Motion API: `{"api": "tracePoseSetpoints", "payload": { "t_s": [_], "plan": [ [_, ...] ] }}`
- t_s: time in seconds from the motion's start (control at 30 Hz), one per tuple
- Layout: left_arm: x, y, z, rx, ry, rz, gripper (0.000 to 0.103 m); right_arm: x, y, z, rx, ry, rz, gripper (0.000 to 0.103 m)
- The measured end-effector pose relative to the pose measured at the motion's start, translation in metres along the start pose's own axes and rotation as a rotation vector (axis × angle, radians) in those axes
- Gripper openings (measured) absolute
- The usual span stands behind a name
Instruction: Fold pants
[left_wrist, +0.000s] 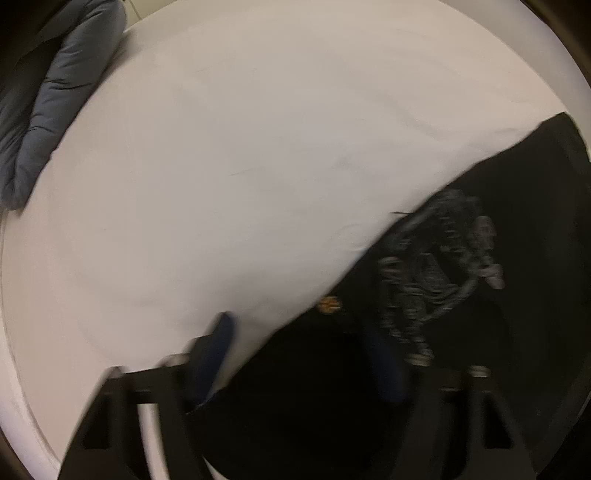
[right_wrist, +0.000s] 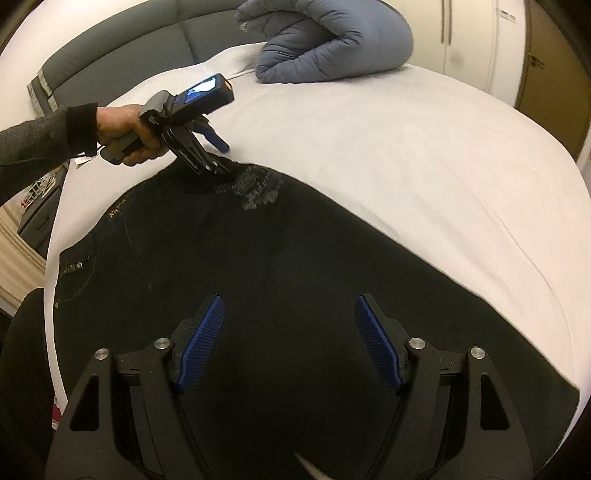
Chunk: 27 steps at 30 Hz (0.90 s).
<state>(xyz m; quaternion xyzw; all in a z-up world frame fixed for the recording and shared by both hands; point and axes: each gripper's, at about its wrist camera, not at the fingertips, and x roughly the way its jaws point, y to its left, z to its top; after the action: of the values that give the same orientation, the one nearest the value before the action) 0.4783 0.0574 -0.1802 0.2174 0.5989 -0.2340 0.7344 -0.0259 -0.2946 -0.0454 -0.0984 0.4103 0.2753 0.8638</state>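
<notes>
Right wrist: one pants (right_wrist: 295, 258), two grippers.

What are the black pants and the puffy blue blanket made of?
The black pants look like denim: matte dark cloth with tan stitching, a metal rivet and a frayed, ripped patch showing grey threads. The blue blanket looks like a quilted, stuffed comforter with a soft matte shell, puffed between stitched lines; the fibre cannot be told.

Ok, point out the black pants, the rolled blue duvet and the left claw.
black pants (right_wrist: 295, 258), right wrist view, on the flat dark fabric.
rolled blue duvet (right_wrist: 332, 51), right wrist view, on the roll's side.
left claw (right_wrist: 227, 160), right wrist view, between its fingertips.
</notes>
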Motion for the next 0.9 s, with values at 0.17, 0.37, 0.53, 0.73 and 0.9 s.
{"api": "tracePoseSetpoints", "payload": {
  "t_s": [0.17, 0.37, 0.53, 0.73, 0.9],
  "plan": [
    [-0.015, -0.021, -0.011, 0.042, -0.050, 0.059, 0.009, 0.024, 0.002, 0.042, -0.045, 0.005, -0.013, 0.058],
    [-0.059, -0.040, -0.049, 0.067, -0.223, 0.135, 0.005, 0.055, 0.001, 0.085, -0.107, 0.015, -0.001, 0.057],
    [-0.081, -0.068, -0.078, 0.117, -0.316, 0.200, 0.005, 0.088, 0.006, 0.115, -0.185, 0.069, 0.018, 0.057],
    [-0.085, -0.076, -0.085, 0.124, -0.346, 0.210, 0.005, 0.140, 0.019, 0.137, -0.276, 0.206, -0.042, 0.045],
    [-0.088, -0.073, -0.086, 0.110, -0.356, 0.196, 0.005, 0.161, 0.011, 0.144, -0.190, 0.254, -0.039, 0.018]
  ]
}}
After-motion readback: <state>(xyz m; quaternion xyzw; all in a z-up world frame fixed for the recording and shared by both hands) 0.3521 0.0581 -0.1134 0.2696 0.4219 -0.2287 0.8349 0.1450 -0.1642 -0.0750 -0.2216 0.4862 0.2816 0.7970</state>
